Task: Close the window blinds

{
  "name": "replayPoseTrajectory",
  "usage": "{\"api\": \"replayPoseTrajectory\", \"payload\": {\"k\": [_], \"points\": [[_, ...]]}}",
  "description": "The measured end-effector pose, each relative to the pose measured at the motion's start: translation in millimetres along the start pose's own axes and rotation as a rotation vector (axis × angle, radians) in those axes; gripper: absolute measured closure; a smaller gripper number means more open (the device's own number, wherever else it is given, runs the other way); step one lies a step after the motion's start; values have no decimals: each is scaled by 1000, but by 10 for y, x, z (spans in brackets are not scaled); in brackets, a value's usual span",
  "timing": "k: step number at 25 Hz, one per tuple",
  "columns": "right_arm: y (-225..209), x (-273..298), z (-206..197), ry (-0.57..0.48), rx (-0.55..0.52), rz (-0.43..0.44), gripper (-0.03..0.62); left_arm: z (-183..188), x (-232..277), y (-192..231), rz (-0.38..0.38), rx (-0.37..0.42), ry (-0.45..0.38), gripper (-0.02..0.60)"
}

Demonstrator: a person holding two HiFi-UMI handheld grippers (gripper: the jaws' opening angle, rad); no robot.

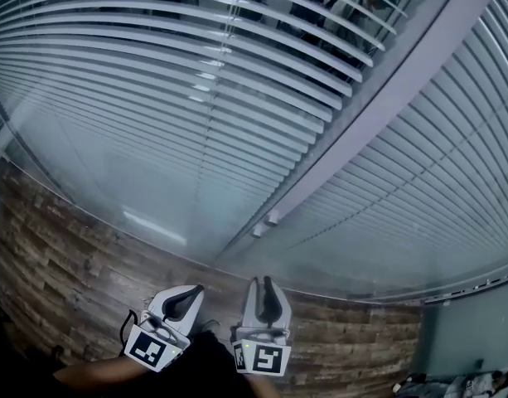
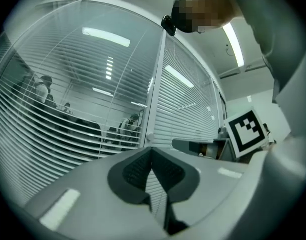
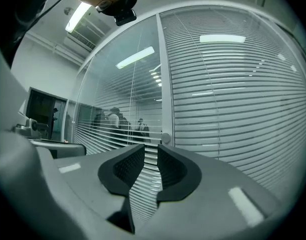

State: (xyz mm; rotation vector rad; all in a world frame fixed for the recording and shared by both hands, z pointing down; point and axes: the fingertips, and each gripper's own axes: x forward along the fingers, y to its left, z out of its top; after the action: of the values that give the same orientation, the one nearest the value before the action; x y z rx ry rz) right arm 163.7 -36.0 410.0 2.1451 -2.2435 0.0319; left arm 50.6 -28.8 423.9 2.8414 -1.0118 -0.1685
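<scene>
Window blinds of white horizontal slats (image 1: 195, 98) spanned the upper left, tilted open; at bottom centre, the left gripper (image 1: 190, 293), pressed together, and the right gripper (image 1: 265, 284), spread and empty, likely aimed at the round white knob (image 1: 273, 218).

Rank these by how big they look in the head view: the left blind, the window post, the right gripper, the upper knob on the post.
1. left blind, by far the largest
2. window post
3. right gripper, which looks bigger because it is closest to the camera
4. upper knob, clearly the smallest
</scene>
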Motion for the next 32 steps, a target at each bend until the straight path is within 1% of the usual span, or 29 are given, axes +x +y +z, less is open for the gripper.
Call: {"api": "replayPoseTrajectory", "payload": {"k": [4,7,11,15,19,21,23,25,27,32], "points": [[-135,212,133,-19,-4,-54,505,115,98,91,-28,-8,-25,583],[-194,362,164,-27,-17,-89,493,118,144,140,-58,7,-33,583],[-195,566,122,-12,-33,-103,484,105,169,286,-64,14,-28,583],[-267,740,147,22,-43,-114,476,165,225,344,-61,9,-33,583],[-335,865,99,24,-39,-138,471,137,287,388,-71,3,-44,583],[-308,905,110,27,-59,-138,466,158,286,389,-72,0,-54,583],[-295,920,139,30,-74,-145,464,159,285,364,-81,1,-41,583],[-321,929,141,32,-67,-158,462,128,302,322,-99,9,-24,583],[-350,949,135,37,-64,-165,462,115,319,284,-110,15,-26,583],[-394,1026,202,44,-66,-178,464,156,315,347,-81,-14,-27,583]]}}
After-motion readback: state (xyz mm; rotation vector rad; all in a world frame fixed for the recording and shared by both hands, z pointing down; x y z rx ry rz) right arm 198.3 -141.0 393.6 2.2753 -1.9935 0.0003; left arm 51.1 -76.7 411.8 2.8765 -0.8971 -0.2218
